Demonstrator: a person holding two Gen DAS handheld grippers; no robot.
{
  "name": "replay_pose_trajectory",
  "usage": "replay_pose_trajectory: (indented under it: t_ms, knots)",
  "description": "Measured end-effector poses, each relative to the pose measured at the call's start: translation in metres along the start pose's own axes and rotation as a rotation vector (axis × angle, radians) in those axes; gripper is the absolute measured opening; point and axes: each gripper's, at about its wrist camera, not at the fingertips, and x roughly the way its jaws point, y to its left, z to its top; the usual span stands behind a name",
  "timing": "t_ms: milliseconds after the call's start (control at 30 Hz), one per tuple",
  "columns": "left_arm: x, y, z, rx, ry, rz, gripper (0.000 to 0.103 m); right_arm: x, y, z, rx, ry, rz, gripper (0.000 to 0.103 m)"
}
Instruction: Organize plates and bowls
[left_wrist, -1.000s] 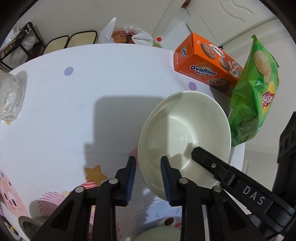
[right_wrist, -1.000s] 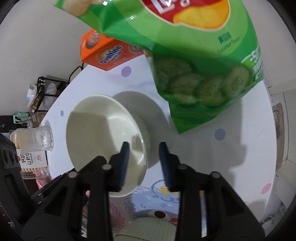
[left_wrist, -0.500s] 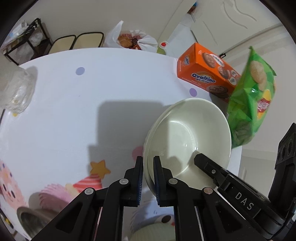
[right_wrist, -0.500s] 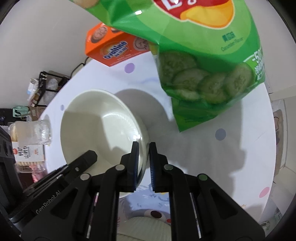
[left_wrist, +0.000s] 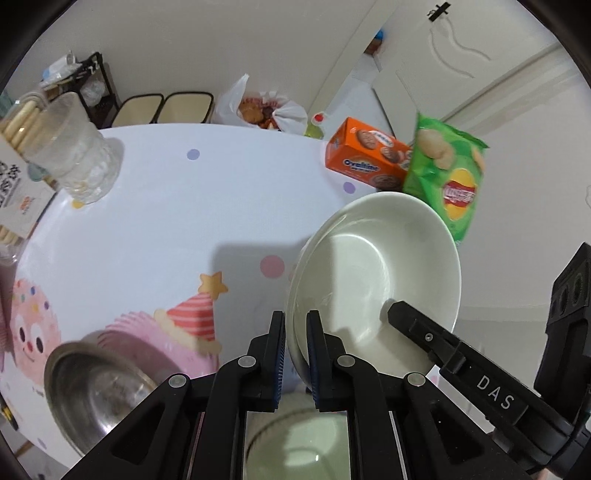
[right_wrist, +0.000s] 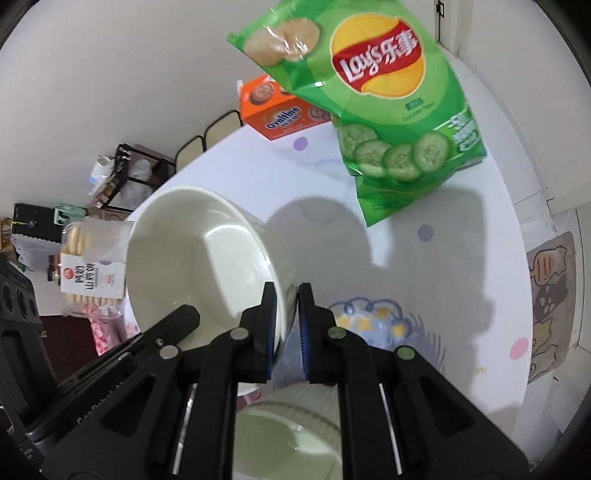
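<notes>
I have the cream bowl (left_wrist: 373, 273) gripped on two sides of its rim and held tilted above the table (left_wrist: 177, 206), clear of its surface

Left gripper (left_wrist: 295, 354): jaws nearly closed, pinching the near-left rim of the cream bowl, one pad inside the wall and one outside

Right gripper (right_wrist: 284, 325): jaws likewise nearly closed, clamped on the bowl's rim on the opposite side; its black body also shows at lower right in the left wrist view

Cream bowl: empty, glossy, its opening turned toward both cameras

Ribbed pale green bowl (right_wrist: 288, 432): directly below my grippers at the near edge of the table, partly hidden by the gripper frames

Steel bowl (left_wrist: 96, 395): at the near-left edge of the table, on the pink cupcake print

Table: round, white cloth with pastel dots and cartoon prints

Orange Ovaltine box (left_wrist: 365, 158): far side of the table, just beside the green Lay's chip bag (right_wrist: 373, 99), which stands behind the cream bowl

Clear glass mug (left_wrist: 74, 155): far left of the table, next to a packet of biscuits (right_wrist: 88, 266)

White plastic bag (left_wrist: 262, 109): beyond the table's far edge, contents unclear
</notes>
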Motion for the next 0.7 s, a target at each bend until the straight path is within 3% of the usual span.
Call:
replay_pose_trajectory:
  t_ms: [300, 700]
  knots:
    - [-0.043, -0.005, -0.049, 0.008, -0.051, -0.016, 0.011, -0.048, 0.007, -0.041, -0.048, -0.054, 0.018, 0.013]
    - [-0.059, 0.000, -0.114, 0.025, -0.050, 0.033, 0.011, -0.054, 0.006, -0.096, -0.106, -0.007, 0.013, 0.014]
